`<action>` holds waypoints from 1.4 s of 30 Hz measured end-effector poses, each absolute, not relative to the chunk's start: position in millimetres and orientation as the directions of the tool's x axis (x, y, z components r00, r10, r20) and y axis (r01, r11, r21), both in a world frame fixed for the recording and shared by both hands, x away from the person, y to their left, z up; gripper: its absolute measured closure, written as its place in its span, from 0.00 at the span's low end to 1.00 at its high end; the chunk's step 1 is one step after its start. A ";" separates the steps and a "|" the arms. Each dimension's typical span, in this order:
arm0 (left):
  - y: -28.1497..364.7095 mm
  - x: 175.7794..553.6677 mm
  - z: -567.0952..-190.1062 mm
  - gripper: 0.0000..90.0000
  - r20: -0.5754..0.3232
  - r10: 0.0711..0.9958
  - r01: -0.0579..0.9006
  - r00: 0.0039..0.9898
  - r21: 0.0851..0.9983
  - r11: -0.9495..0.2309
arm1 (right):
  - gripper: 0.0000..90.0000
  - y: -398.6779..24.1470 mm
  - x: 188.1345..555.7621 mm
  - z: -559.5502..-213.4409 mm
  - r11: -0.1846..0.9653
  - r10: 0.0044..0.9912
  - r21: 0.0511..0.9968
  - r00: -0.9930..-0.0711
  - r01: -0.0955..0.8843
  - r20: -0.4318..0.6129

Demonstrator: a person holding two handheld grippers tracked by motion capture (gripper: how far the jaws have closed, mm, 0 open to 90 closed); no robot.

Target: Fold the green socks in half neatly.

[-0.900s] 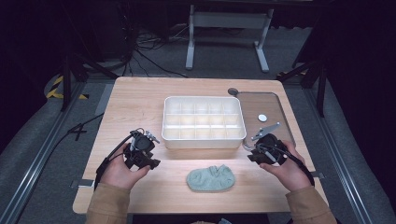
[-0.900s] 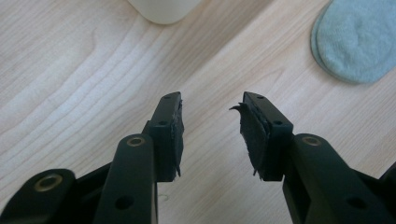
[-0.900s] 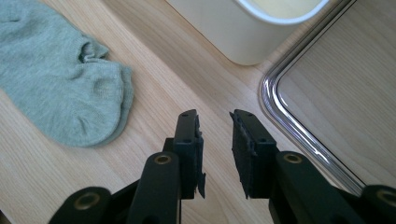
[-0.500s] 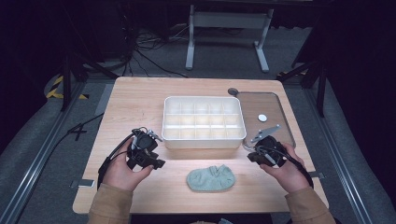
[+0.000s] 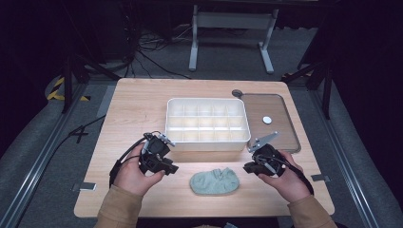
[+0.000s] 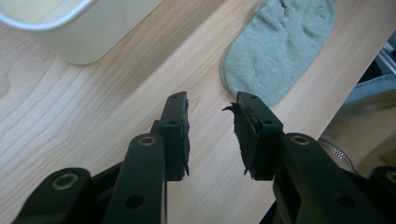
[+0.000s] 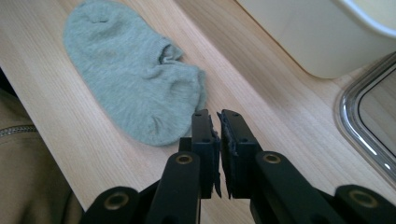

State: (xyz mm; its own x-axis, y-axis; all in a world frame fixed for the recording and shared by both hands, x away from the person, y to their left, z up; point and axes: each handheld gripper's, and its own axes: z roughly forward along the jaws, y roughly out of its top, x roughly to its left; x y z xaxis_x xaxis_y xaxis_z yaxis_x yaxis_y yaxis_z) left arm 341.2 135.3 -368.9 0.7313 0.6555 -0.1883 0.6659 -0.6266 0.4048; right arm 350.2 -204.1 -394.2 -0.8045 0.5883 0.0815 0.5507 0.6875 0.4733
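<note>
Thing: flat grey-green cotton ankle sock [image 5: 215, 182], near the table's [image 5: 133, 104] front edge, midway between both grippers.
Long axis: parallel to that front edge.
Left gripper [image 6: 210, 126]: jaws apart, empty, sock just ahead.
Right gripper [image 7: 218, 140]: jaws nearly together, empty, just beside the sock.

Both grippers are black: left gripper [image 5: 166, 167] w/ a silver bracket on top, right gripper [image 5: 250, 166] w/ a grey three-cornered plate, lower centre of the high view. Black cables loop from each round the hands; sleeves [image 5: 121, 213] are tan, and a zip shows at the frame edge in the gripper views. Jaws are flat black bars w/ brass-coloured rivets, small screw holes & ragged-edged black pads [image 6: 245, 135].
</note>
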 end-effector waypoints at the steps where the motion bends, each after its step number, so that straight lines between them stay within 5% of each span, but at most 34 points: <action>1: 132.8 338.9 -371.1 0.71 -0.180 0.660 0.665 0.730 0.414 -0.622 | 0.94 -204.0 349.6 -394.1 0.687 0.586 0.475 -0.806 0.550 0.085; 6: 123.8 338.5 -380.3 0.75 -0.234 0.658 0.688 0.716 0.395 -0.609 | 0.94 -205.1 345.9 -394.6 0.655 0.551 0.521 -0.818 0.547 0.165; 16: 98.2 350.7 -398.0 0.70 -0.307 0.645 0.714 0.699 0.332 -0.616 | 0.97 -206.4 338.0 -400.5 0.624 0.577 0.547 -0.801 0.558 0.159; 42: 72.5 352.8 -439.6 0.65 -0.309 0.715 0.778 0.628 0.205 -0.594 | 0.94 -180.9 329.3 -422.8 0.701 0.547 0.476 -0.829 0.531 0.118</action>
